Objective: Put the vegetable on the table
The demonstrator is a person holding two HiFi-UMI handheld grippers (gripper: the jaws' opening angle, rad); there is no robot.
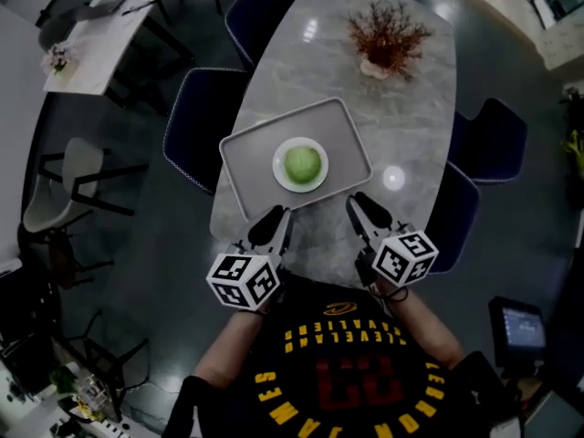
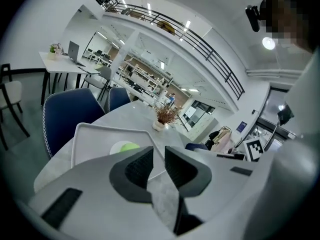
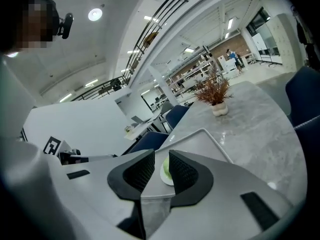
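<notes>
Vegetable point(image 1: 302, 163): where is it?
— On a white plate point(image 1: 281, 180) in the grey tray point(image 1: 251, 161), on the marble bench point(image 1: 401, 89).
And the grippers?
— The left gripper point(image 1: 276, 217) and right gripper point(image 1: 359, 202) are by the tray's near edge, apart from it. Each one's jaws are slightly spread, gripping nothing.

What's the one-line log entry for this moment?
vegetable: on plate in tray, untouched | left gripper: open, empty, near tray's front edge | right gripper: open, empty, near tray's front edge
</notes>
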